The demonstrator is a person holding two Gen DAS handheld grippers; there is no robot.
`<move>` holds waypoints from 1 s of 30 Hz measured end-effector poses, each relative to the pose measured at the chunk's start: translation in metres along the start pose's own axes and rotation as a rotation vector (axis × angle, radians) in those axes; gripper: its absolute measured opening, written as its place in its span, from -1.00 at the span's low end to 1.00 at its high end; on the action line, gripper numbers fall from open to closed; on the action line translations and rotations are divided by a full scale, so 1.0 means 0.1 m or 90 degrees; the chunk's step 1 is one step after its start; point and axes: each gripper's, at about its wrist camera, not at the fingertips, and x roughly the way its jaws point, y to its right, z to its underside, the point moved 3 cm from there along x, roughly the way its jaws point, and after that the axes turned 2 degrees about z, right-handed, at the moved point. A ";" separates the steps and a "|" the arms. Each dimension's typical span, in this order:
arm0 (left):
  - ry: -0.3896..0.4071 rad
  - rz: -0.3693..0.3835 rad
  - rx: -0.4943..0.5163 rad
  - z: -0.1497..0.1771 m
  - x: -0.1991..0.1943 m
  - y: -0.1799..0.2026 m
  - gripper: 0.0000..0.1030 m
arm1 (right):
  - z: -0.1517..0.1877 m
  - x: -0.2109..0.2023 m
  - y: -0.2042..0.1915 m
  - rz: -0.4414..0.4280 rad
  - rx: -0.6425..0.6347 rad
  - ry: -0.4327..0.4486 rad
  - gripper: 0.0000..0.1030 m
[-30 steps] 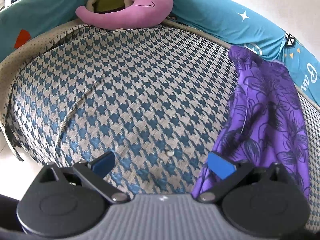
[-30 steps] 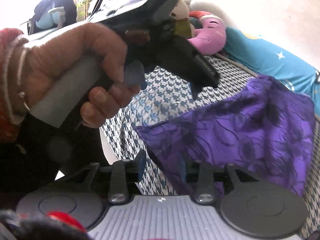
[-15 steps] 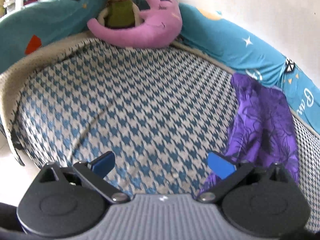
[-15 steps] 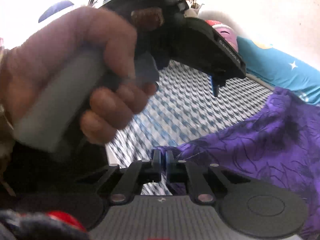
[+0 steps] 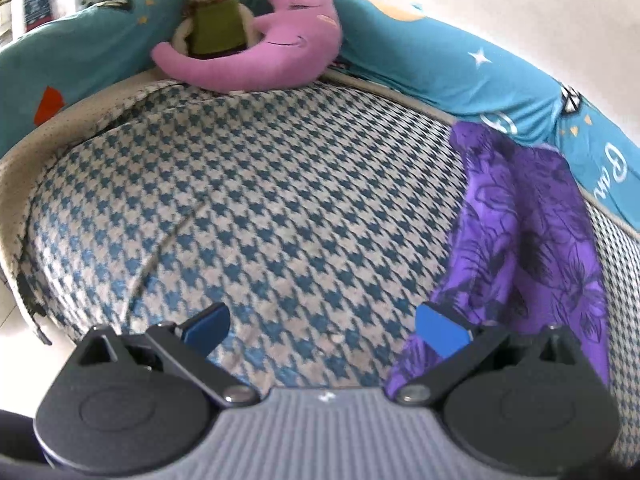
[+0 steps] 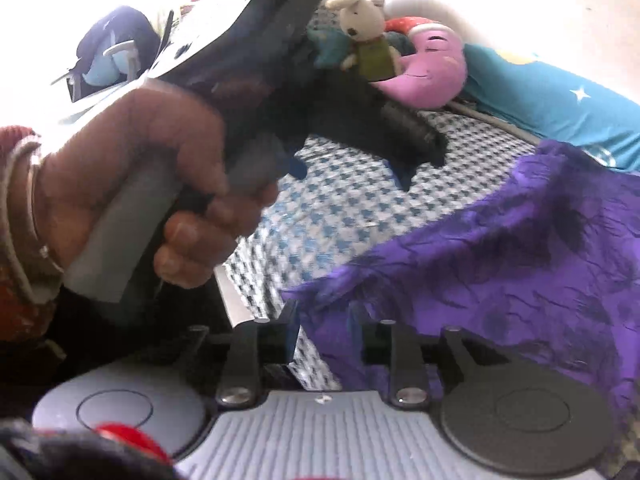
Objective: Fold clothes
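Both claws at the start of a fold. The purple floral garment (image 5: 532, 240) lies spread on the houndstooth mattress (image 5: 260, 208), along the side away from the pink moon cushion (image 5: 280, 56), its far end reaching the teal bumper pillow (image 5: 460, 68). The left claw (image 5: 322, 328) is released, its blue pads wide apart over bare mattress, with the right-hand pad just beside the garment's near edge. The right claw (image 6: 324, 332) is also released, its fingers straddling the garment's near corner without pinching it; motion blur hides whether cloth touches either pad. To do the step well, each claw should probably close on a single clean corner of the near hem, taking both layers, then lift evenly so the thin fabric does not bunch or slip. The left hand (image 6: 152, 184), with bangles at the wrist, grips the left tool's handle. Beyond the cushion sits a plush rabbit (image 5: 212, 12) against a pale wall; a bright window lies behind.
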 end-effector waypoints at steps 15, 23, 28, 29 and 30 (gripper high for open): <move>-0.032 0.045 0.071 -0.11 0.29 0.67 1.00 | -0.08 -0.31 0.83 0.076 0.027 -0.032 -0.25; -0.030 0.049 0.112 -0.24 0.48 1.01 1.00 | -0.11 -0.34 1.40 0.110 0.085 -0.019 -0.24; -0.029 0.040 0.124 -0.35 0.63 1.13 1.00 | -0.11 -0.31 1.68 0.114 0.153 -0.014 -0.24; -0.029 0.035 0.125 -0.38 0.67 1.14 1.00 | -0.11 -0.30 1.72 0.113 0.160 -0.012 -0.24; -0.030 0.030 0.125 -0.40 0.70 1.15 1.00 | -0.12 -0.29 1.75 0.111 0.163 -0.011 -0.24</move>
